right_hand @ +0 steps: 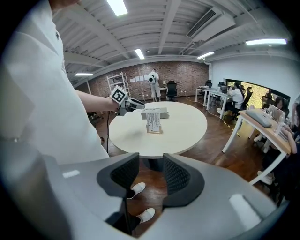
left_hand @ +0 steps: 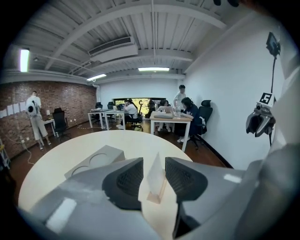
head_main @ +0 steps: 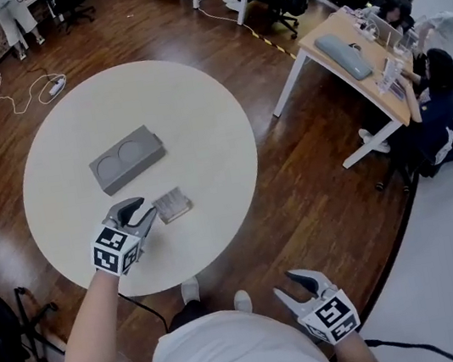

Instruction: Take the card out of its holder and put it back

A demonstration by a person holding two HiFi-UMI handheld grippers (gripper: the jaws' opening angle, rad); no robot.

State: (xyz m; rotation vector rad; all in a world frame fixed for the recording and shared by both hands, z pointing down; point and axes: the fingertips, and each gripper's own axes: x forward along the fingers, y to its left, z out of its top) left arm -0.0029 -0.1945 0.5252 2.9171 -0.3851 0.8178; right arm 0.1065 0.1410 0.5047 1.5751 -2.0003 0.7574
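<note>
A clear card (head_main: pixel 172 202) stands upright in a small wooden holder (left_hand: pixel 154 196) on the round white table (head_main: pixel 198 112). My left gripper (head_main: pixel 146 212) is at the card's left side, low over the table. In the left gripper view the card (left_hand: pixel 155 174) sits between the two dark pads (left_hand: pixel 127 180) with a gap on each side, so the jaws are open around it. My right gripper (head_main: pixel 285 286) hangs off the table beside my body, open and empty. From the right gripper view the card (right_hand: pixel 153 120) and the left gripper (right_hand: pixel 136 107) show across the table.
A grey block (head_main: pixel 126 159) with two round recesses lies behind the card. The table's front edge (head_main: pixel 183 283) is near my feet. A light wooden desk (head_main: pixel 358 68) with seated people stands at the right, and a black chair (head_main: pixel 2 329) at the left.
</note>
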